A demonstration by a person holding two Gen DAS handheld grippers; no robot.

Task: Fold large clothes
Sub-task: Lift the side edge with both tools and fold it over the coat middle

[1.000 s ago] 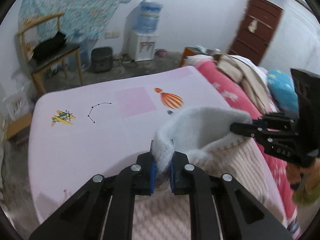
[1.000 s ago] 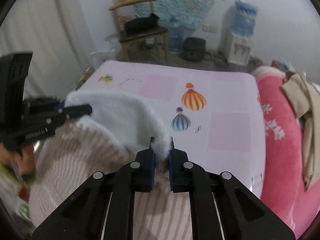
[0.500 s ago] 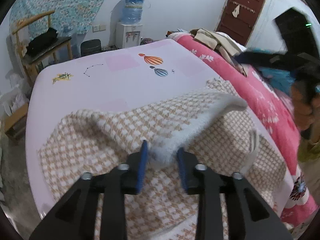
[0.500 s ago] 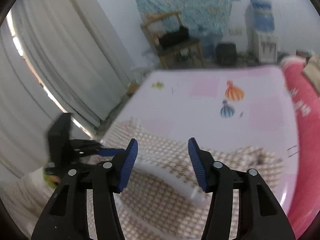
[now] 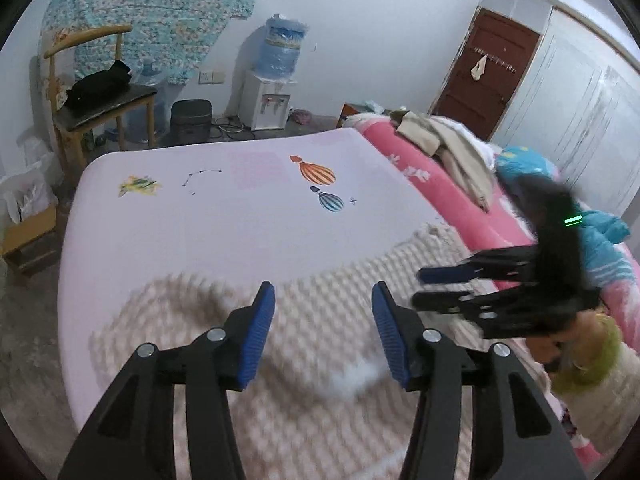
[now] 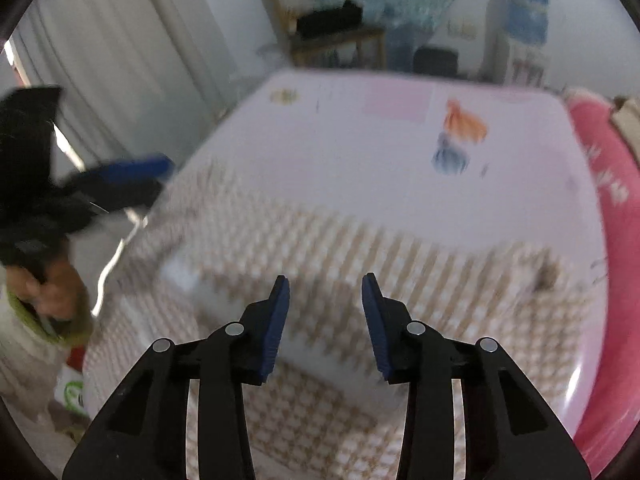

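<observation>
A large beige-and-white checked garment (image 5: 320, 320) lies spread on the near half of the pink bed sheet (image 5: 240, 208); it also shows in the right wrist view (image 6: 360, 264), blurred. My left gripper (image 5: 323, 296) is open and empty above the garment. My right gripper (image 6: 325, 290) is open and empty above it too. The right gripper also shows in the left wrist view (image 5: 424, 288) at the right. The left gripper shows in the right wrist view (image 6: 156, 180) at the left.
A red-pink quilt (image 5: 460, 204) with a heap of clothes (image 5: 444, 144) lies along the right side of the bed. A wooden chair (image 5: 100, 96), a water dispenser (image 5: 272, 88) and a dark door (image 5: 488, 72) stand beyond the bed. A white curtain (image 6: 100, 72) hangs left.
Both grippers have let go of the garment's white fleece edge and opened wide. The garment has dropped flat onto the bed. Both grippers have lifted back from it.
</observation>
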